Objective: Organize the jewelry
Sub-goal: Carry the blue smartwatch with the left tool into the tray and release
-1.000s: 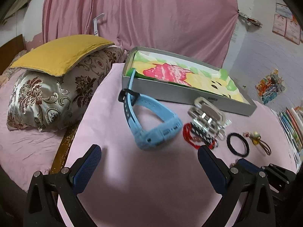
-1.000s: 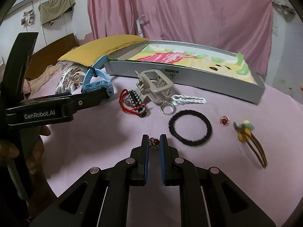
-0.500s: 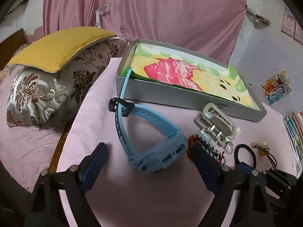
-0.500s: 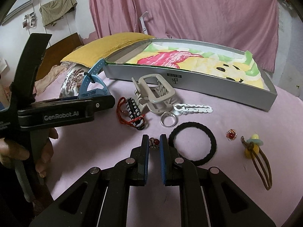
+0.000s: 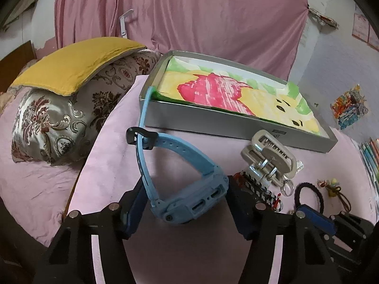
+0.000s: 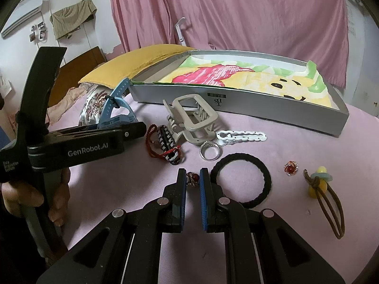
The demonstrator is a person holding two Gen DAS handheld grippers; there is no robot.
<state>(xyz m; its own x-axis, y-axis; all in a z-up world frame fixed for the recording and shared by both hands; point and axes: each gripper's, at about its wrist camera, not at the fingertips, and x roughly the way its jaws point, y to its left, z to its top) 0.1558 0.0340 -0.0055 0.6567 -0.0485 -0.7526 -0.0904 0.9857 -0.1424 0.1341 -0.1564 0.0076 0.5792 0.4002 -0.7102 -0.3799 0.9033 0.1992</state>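
A blue watch [image 5: 180, 184] lies on the pink table between the open fingers of my left gripper [image 5: 184, 206]; the pads stand on either side of its case, and I cannot tell if they touch it. My right gripper [image 6: 193, 181] is shut on a small red-stone earring [image 6: 192, 179] just above the cloth. The grey tray [image 6: 272, 113] with a cartoon lining stands behind. A beige hair claw [image 6: 191, 120], a red and black bracelet [image 6: 163, 142], a silver ring [image 6: 209, 151], a white chain clip [image 6: 239, 135], a black hair tie [image 6: 240, 179] and a second red earring [image 6: 291, 167] lie in front of it.
A brown hair tie with yellow beads [image 6: 324, 196] lies at the right. Pillows [image 5: 61, 99] lie on the bed left of the table. A pink curtain [image 5: 189, 19] hangs behind. The left gripper's body [image 6: 78, 144] shows in the right wrist view.
My left gripper has moved forward until the blue watch sits between its fingers, and the gap has narrowed. My right gripper stays shut on the red earring and has shifted slightly.
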